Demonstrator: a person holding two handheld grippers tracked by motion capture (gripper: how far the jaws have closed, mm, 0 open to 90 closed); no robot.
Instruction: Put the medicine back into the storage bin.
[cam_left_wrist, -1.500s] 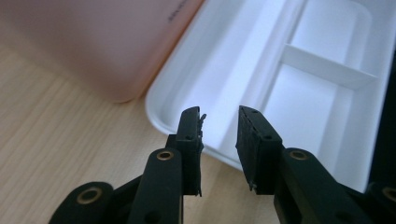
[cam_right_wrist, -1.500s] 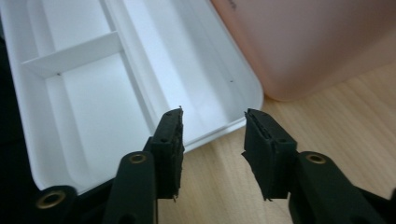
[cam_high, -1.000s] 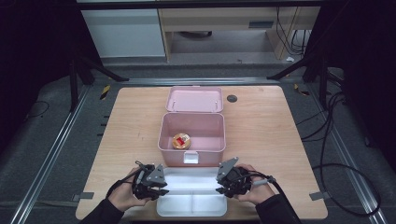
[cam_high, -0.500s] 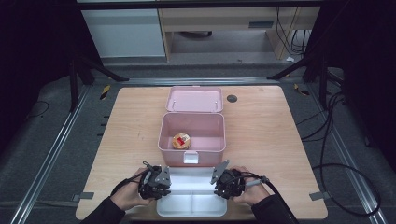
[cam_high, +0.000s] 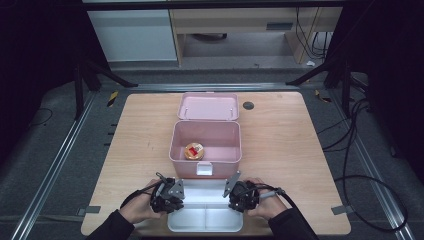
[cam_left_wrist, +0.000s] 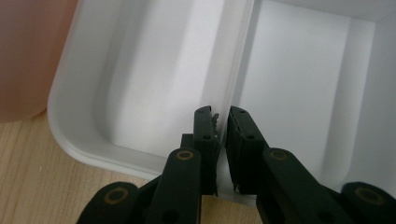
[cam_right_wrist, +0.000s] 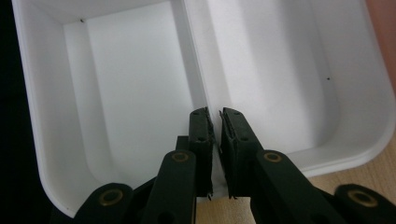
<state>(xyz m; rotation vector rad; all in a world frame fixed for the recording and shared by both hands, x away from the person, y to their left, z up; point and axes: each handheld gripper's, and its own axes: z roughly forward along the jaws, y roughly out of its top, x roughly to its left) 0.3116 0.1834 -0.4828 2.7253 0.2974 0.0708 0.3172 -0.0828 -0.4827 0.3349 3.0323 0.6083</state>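
Here the white tray (cam_high: 206, 220) lies at the near edge of the desk (cam_high: 280, 145), a shallow tray split by a middle divider (cam_left_wrist: 238, 70) into two compartments. My left gripper (cam_high: 167, 194) sits at the tray's left end and my right gripper (cam_high: 240, 192) at its right end, each one pointing inward over the tray. In the left gripper view my two black jaws stand nearly together on either side of the divider where it meets the tray's rim, clamped on that thin wall. In the right gripper view the jaws are set the same way, pinched on the divider (cam_right_wrist: 196, 60) at the opposite rim, with a compartment open on each side of them.

Just beyond the tray, toward the far side, stands the pink box (cam_high: 206, 142), open, with its white latch (cam_high: 204, 170) facing the tray. A small round orange thing (cam_high: 194, 150) with a red mark lies in its near left corner. The pink lid (cam_high: 208, 106) lies flat behind the box, touching its far wall. A dark round spot (cam_high: 248, 105) shows on the desk to the right of the lid.

The desk is pale wood grain. Around it runs grey floor with metal rails (cam_high: 55, 170) and black cables (cam_high: 360, 150), and pale cabinets (cam_high: 131, 35) stand at the far side in a dim room.
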